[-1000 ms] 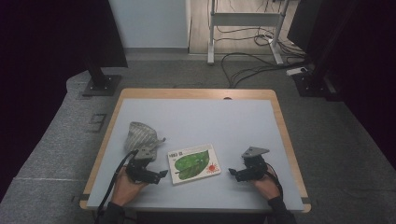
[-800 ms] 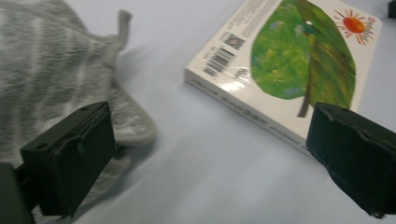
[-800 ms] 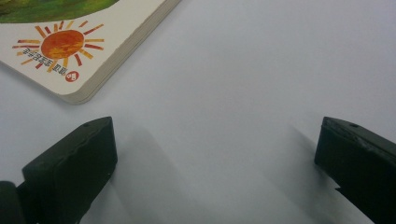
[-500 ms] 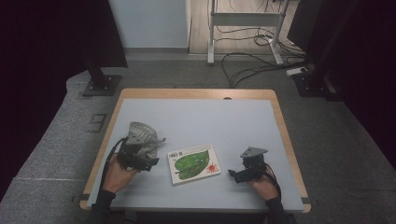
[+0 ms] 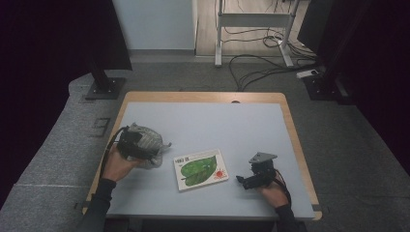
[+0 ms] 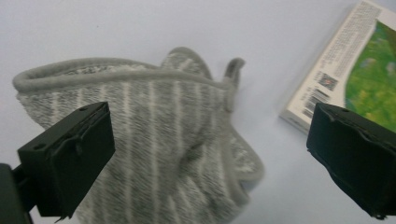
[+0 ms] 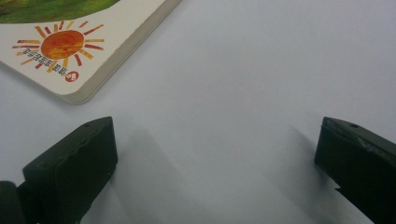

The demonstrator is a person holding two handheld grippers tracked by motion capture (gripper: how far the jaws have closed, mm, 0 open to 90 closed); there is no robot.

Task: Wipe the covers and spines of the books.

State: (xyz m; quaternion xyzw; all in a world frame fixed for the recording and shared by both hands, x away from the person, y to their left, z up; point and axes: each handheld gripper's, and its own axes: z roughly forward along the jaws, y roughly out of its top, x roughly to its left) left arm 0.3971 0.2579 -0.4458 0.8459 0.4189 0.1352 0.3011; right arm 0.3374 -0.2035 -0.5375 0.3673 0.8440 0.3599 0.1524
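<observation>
A grey striped cloth (image 5: 151,138) (image 6: 163,135) lies crumpled at the left of the table. My left gripper (image 5: 140,146) (image 6: 210,119) hovers over it, open. Its jaws have just been opening, and the cloth sits below the gap with no pad pressing on it. A picture book (image 5: 200,169) (image 6: 355,70) with a green leaf and an orange sun on its cover lies flat in the middle. My right gripper (image 5: 241,181) (image 7: 217,135) rests low at the book's right, open. Its jaws have just been opening, with only bare tabletop between them. The book's sun corner (image 7: 65,46) lies just ahead.
The blue-grey table (image 5: 217,121) has a wooden rim, and its far half is bare. Beyond it on the floor stand a black stand base (image 5: 104,87), a white desk frame (image 5: 251,29) and loose cables (image 5: 261,72).
My left hand has moved away from the book's left edge, farther up the table and over the grey cloth. The right hand, the book and the cloth have stayed put.
</observation>
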